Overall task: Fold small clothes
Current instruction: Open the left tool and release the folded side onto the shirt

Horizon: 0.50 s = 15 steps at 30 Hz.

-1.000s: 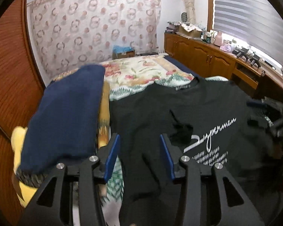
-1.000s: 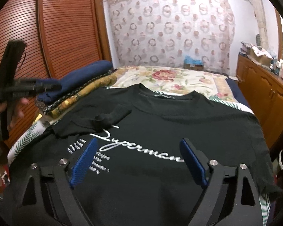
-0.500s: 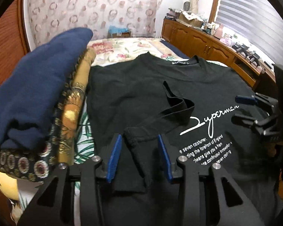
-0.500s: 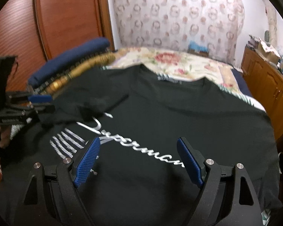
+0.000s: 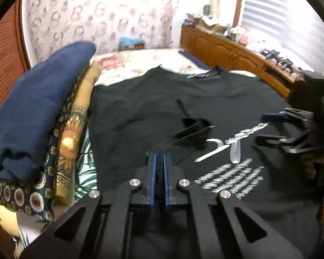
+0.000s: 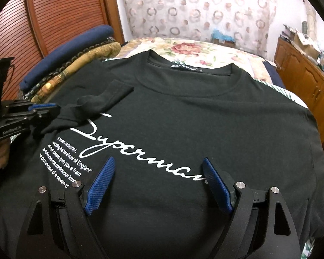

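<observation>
One black T-shirt lies spread front-up across the bed, collar toward the far edge, with white script and small lines of text printed over the chest. Its sleeve on my left side is folded inward over the chest, rumpled and lifted into a ridge. Along the bed's left edge sits a stack of folded cloth: a navy garment on top, a gold patterned fabric under it, just beside the shirt's side seam. Behind it rises a ribbed wooden door; a circle-patterned curtain hangs past the far edge, and a wooden cabinet runs along the right. Nothing lies on the shirt itself apart from my own tools. My left gripper tilts down at the shirt's left side, and its jaws have just been closing: the blue pads now pinch a fold of the sleeve's black fabric between them. My left hand shows at the picture's edge behind it. My right gripper hangs angled down over the printed chest, jaws spread wide, pads clear of the cloth with nothing between them.
</observation>
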Motion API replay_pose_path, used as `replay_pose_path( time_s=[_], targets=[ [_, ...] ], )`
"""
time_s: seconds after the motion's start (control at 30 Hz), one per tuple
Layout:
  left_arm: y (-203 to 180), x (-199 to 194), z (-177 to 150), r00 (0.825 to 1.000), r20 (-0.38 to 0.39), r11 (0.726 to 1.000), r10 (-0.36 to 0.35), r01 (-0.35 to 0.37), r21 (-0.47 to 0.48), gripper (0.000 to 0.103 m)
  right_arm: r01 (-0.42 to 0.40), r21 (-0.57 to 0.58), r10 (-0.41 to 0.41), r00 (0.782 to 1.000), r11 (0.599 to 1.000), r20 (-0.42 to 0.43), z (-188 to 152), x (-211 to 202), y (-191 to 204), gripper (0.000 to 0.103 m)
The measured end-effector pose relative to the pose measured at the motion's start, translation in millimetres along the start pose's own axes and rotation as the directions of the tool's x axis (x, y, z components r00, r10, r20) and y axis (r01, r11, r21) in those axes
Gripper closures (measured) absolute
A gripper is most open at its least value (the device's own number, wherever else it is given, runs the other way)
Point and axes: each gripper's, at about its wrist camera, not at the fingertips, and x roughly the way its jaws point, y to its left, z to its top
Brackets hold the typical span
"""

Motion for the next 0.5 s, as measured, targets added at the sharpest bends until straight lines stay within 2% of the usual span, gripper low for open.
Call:
replay_pose_path(
  time_s=[0.13, 0.27, 0.5],
  targets=[
    [-19.1, -21.0, -5.2, 0.998, 0.028, 0.998, -0.058, 0.057, 0.029, 0.1, 0.017, -0.01, -0.017, 1.0, 1.0, -0.003, -1.2, 1.2, 2.6, 0.018],
    [-33.6, -31.3, -11.8, 0.995, 0.023, 0.994, -0.1, 0.099, 0.05, 0.095, 0.026, -0.017, -0.026, 1.0, 1.0, -0.004, -1.2, 2.3, 3.8, 0.018],
    [-37.1, -48.0, -21.5, 0.992, 0.038, 0.993, -0.12, 0.12, 0.022, 0.089, 0.039, -0.026, -0.039, 0.999, 0.999, -0.007, -1.0, 4.6, 6.3, 0.018]
  ],
)
